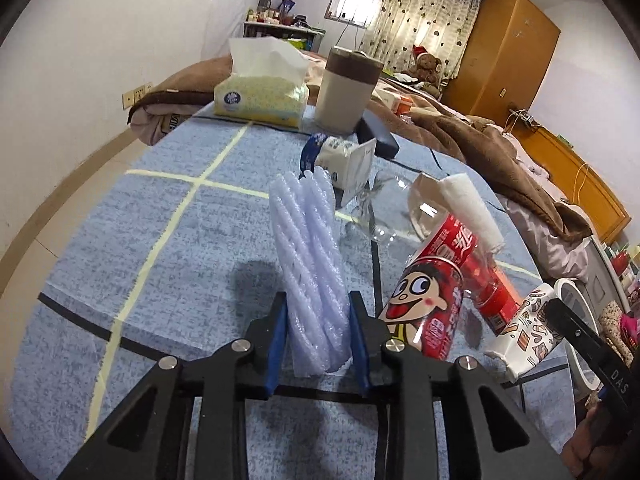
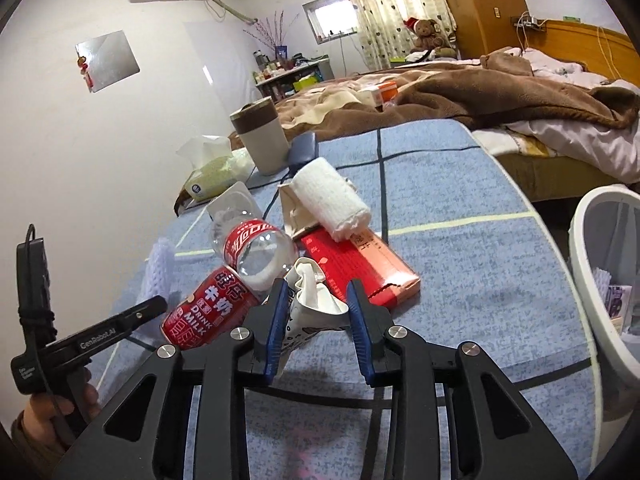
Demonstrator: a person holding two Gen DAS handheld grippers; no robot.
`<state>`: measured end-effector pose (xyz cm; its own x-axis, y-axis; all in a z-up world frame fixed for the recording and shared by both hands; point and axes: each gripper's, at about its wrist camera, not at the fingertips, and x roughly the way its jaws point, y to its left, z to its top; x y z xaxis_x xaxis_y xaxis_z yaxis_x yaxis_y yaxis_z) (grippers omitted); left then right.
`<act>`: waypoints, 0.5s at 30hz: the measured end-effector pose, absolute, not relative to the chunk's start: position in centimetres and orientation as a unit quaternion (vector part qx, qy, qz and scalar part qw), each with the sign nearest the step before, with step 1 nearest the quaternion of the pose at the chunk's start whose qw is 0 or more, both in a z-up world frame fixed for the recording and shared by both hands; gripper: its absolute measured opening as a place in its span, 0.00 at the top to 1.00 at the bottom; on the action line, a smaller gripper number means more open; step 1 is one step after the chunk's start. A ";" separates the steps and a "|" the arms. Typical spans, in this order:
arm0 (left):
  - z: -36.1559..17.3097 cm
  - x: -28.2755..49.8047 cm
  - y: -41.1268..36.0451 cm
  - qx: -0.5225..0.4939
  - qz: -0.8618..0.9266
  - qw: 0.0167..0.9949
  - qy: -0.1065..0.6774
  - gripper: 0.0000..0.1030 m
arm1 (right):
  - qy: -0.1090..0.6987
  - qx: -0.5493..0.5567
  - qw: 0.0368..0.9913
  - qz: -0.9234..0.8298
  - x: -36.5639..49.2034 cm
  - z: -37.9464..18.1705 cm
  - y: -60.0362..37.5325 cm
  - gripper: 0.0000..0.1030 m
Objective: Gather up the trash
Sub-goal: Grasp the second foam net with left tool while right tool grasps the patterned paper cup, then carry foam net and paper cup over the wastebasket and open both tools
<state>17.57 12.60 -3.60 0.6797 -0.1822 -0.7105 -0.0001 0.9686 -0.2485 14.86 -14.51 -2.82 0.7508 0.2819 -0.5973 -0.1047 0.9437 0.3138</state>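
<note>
the left gripper [image 1: 318, 332] clamps its blue pads on a white foam net sleeve [image 1: 310, 264], which stands up from the blue patterned tablecloth [image 1: 180, 240]; the right gripper [image 2: 318, 320] pinches a crumpled white printed carton [image 2: 308, 304] at the near end of the trash pile. to the left of the sleeve the cloth lies bare out to its curved edge, beyond which floor and a pale wall show; in the right wrist view the cloth is also bare between the pile and the right-hand edge, where a white mesh bin [image 2: 588, 248] stands just beside the table with some trash already inside. the pile is tight: a red can [image 2: 208, 312] reading "drink milk" with a cartoon face touches a clear bottle [image 2: 256, 248] with a red label in chinese characters, next to a flat red box [image 2: 360, 264] with small print too fine to read, a folded white tissue wad [image 2: 330, 196] lying on it. farther back stand a beige cup with a brown band [image 2: 262, 136], a yellow tissue pack [image 1: 260, 96] and a small milk carton [image 1: 344, 158], near the far edge by the bed. the left tool's side reads "genrobot.ai".
</note>
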 end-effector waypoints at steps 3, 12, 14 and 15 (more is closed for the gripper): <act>-2.9 17.1 12.3 -0.112 -0.055 0.913 0.389 0.71 | 0.332 0.133 0.928 0.101 14.7 -2.5 -14.9 0.70; -0.5 15.6 10.2 -0.091 -0.074 0.924 0.365 0.71 | 0.312 0.131 0.937 0.088 13.8 -1.2 -16.6 0.70; -0.1 15.3 9.5 -0.087 -0.081 0.925 0.360 0.71 | 0.306 0.131 0.939 0.084 13.5 -0.8 -17.2 0.70; 0.1 15.2 9.0 -0.085 -0.085 0.926 0.359 0.71 | 0.303 0.131 0.941 0.081 13.3 -0.6 -17.5 0.70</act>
<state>15.16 9.04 0.13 0.7277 -0.2191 -0.6499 0.0966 0.9709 -0.2191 13.32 -17.52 -0.60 0.8036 0.2314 -0.5484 -0.0726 0.9525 0.2956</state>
